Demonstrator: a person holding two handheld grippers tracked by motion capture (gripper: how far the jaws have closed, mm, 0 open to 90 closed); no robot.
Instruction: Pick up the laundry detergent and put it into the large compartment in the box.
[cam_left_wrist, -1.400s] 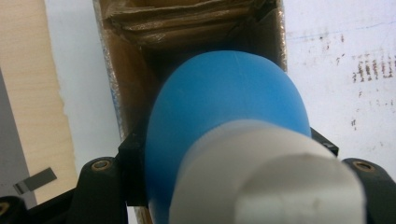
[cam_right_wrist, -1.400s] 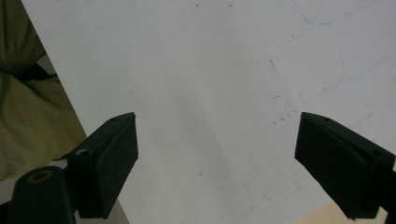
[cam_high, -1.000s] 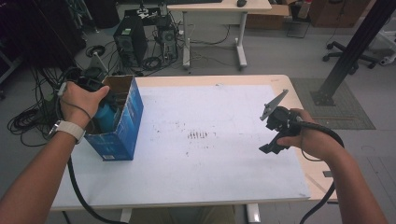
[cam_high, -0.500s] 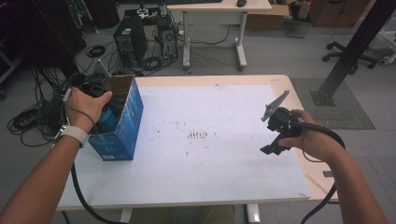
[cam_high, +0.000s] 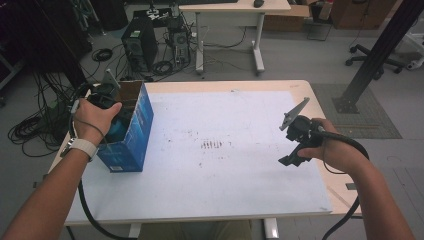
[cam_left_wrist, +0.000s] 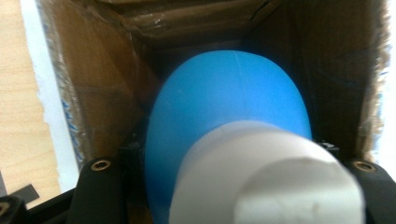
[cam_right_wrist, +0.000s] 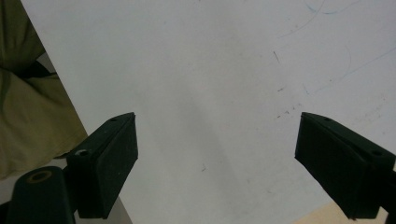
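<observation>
Your left tool (cam_high: 107, 100) is clamped on a blue bottle (cam_left_wrist: 224, 121) with a white cap (cam_left_wrist: 266, 177), and straight ahead of its jaws the bottle sits down inside the open blue box (cam_high: 131, 135), cardboard walls close on both sides. Your right tool (cam_right_wrist: 217, 163) hangs wide open with nothing between its jaws, the white tabletop (cam_right_wrist: 210, 70) just below it.

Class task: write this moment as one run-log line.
left tongs: shut on blue bottle, inside blue box | right tongs: open, holding nothing, above white table
</observation>
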